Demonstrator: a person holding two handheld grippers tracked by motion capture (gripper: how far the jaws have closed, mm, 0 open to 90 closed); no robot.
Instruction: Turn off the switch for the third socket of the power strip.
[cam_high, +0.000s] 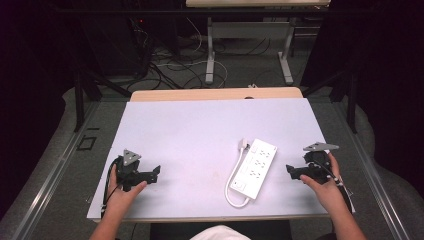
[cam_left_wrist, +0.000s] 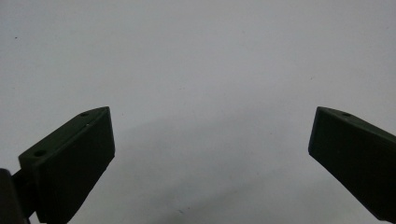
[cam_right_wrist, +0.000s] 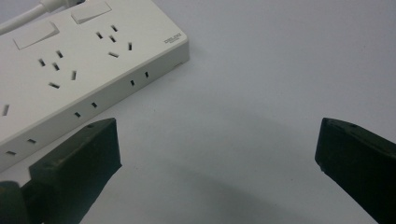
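Note:
A white power strip (cam_high: 254, 168) lies slanted on the white tabletop (cam_high: 200, 135), right of centre, with its white cable (cam_high: 231, 192) looping around its near end and a plug (cam_high: 243, 144) at its far end. My left gripper (cam_high: 156, 172) rests at the near left of the table, held by a hand, open over bare surface (cam_left_wrist: 210, 93). My right gripper (cam_high: 290, 171) sits at the near right, open, its jaws pointing toward the strip. In the right gripper view the strip (cam_right_wrist: 70, 60) lies just beyond my gripper's (cam_right_wrist: 217, 144) left jaw, apart from it.
The table's wooden far edge (cam_high: 215, 94) shows behind the white sheet. Beyond it stand another table's legs (cam_high: 210, 50) and loose cables (cam_high: 170, 65) on the floor. Dark curtains flank both sides.

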